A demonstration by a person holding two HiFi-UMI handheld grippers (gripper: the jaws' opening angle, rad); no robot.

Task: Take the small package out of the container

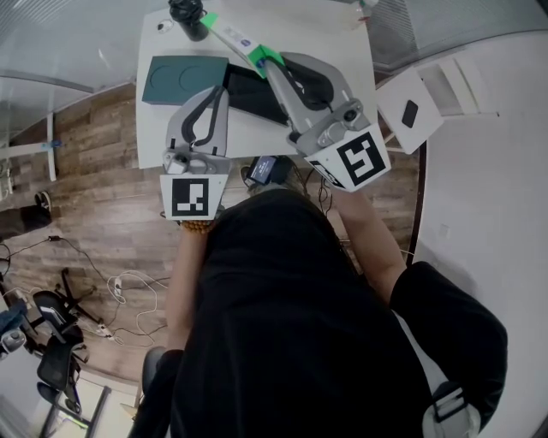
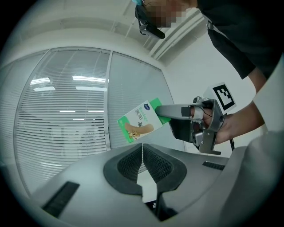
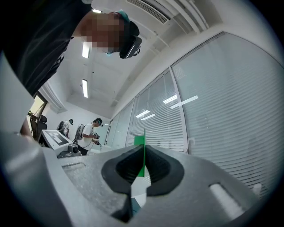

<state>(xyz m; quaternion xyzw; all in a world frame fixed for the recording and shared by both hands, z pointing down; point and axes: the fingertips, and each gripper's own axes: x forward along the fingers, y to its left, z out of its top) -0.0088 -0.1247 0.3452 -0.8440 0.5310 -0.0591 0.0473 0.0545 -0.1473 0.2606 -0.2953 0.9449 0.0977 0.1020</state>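
Closest in the head view, a black top (image 1: 291, 325) and two forearms reaching forward over a white table (image 1: 342, 26). Next out, the left gripper (image 1: 218, 92), held about level above the table's near half. In its own view (image 2: 142, 148), closed tip to tip with nothing between the ribbed pads. Just to the right, the right gripper (image 1: 274, 67), tilted slightly upward and clamped tight on the green end of the small package (image 1: 240, 38). From the right gripper view (image 3: 144, 153), only a thin green-and-white edge of the package (image 3: 140, 142) pinched in the jaws. From the left gripper view, flat-on: a slim white-and-green package (image 2: 139, 120) with a picture and print too small to read, jutting past the right gripper (image 2: 162, 111), up in the air against window blinds (image 2: 62, 111). Lower on the table, to the left, the dark green container (image 1: 184, 79) with round recesses in its top, well clear of the package. Just right of that, a flat black thing (image 1: 257, 96). At the table's far edge, a black cylindrical object (image 1: 188, 19). Beyond the table, wooden floor (image 1: 94, 171) with cables and an office chair (image 1: 51, 342). Farthest off, in the right gripper view, other people (image 3: 91, 133) standing by desks.
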